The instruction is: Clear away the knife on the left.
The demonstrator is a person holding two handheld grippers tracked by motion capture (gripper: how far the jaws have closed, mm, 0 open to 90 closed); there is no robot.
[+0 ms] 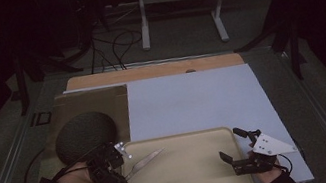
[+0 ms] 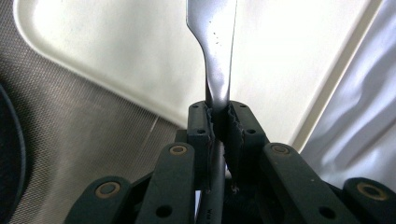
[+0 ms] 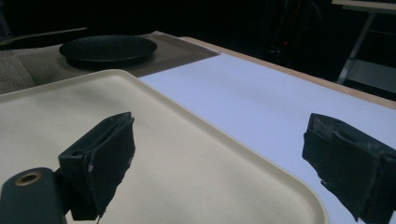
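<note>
I have the left tongs [image 1: 124, 165] clamped on the handle of a metal utensil [image 1: 145, 160], its far end out over the cream tray [image 1: 186, 178]'s left part. Right tongs [image 1: 236, 148] hang wide, empty, near the tray's right rim. Next I'd lower it flat onto the tray and release.
</note>
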